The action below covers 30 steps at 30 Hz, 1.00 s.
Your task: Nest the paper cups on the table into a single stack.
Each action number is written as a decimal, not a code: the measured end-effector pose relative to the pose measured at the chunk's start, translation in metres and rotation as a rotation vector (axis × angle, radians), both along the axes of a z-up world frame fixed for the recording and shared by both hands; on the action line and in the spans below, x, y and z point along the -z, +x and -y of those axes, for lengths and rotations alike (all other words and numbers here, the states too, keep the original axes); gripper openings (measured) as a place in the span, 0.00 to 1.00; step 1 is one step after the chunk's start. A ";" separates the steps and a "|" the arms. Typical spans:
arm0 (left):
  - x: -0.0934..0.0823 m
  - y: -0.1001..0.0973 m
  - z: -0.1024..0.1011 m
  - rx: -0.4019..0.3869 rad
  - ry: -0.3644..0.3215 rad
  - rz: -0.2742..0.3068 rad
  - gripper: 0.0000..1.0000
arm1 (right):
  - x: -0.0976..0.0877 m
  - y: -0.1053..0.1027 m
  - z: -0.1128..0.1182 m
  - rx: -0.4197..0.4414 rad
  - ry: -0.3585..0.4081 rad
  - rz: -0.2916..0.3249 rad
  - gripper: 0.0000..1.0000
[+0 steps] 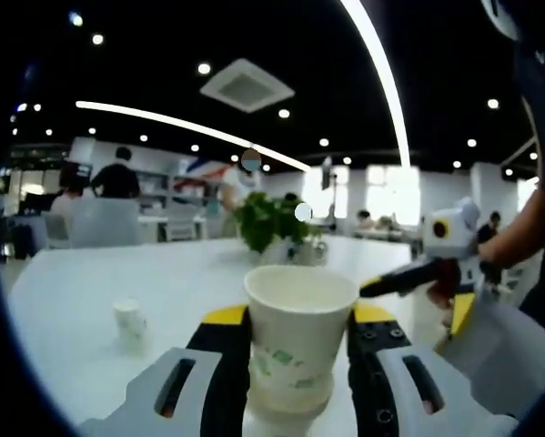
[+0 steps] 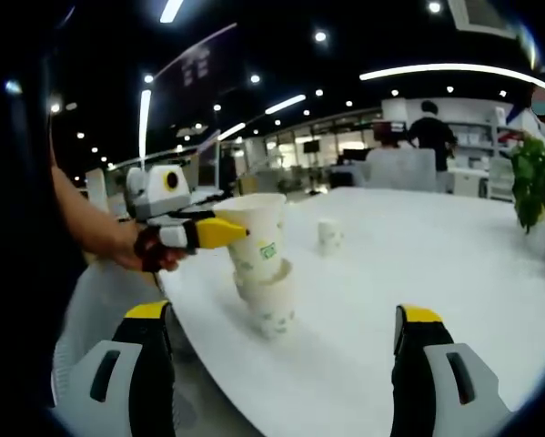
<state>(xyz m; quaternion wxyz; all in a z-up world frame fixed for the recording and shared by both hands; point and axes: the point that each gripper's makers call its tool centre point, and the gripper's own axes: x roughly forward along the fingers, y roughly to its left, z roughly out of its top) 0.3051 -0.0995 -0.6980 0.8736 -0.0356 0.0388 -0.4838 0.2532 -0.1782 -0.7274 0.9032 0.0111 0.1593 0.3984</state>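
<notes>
Stack partly built: left gripper (image 1: 299, 364) jaws clamped on the white green-printed paper cup (image 1: 297, 339) seated atop the nested cups (image 2: 270, 305); right gripper (image 2: 281, 332) wide apart, empty; one small white cup (image 2: 328, 234) left standing apart on the white table (image 2: 436, 264).

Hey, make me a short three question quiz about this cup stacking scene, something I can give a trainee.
1. True or false: the left gripper is shut on the top paper cup of the stack.
2. Multiple choice: where does the lone small cup stand? A) inside the stack B) apart on the white table, beyond the stack C) between the right gripper's fingers.
3. Fill in: the right gripper is ____, holding nothing.

Key: 1 true. 2 B. 3 open.
</notes>
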 end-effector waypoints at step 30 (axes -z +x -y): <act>0.046 0.010 -0.018 0.016 0.186 -0.025 0.44 | 0.002 0.002 -0.004 -0.012 -0.002 -0.011 1.00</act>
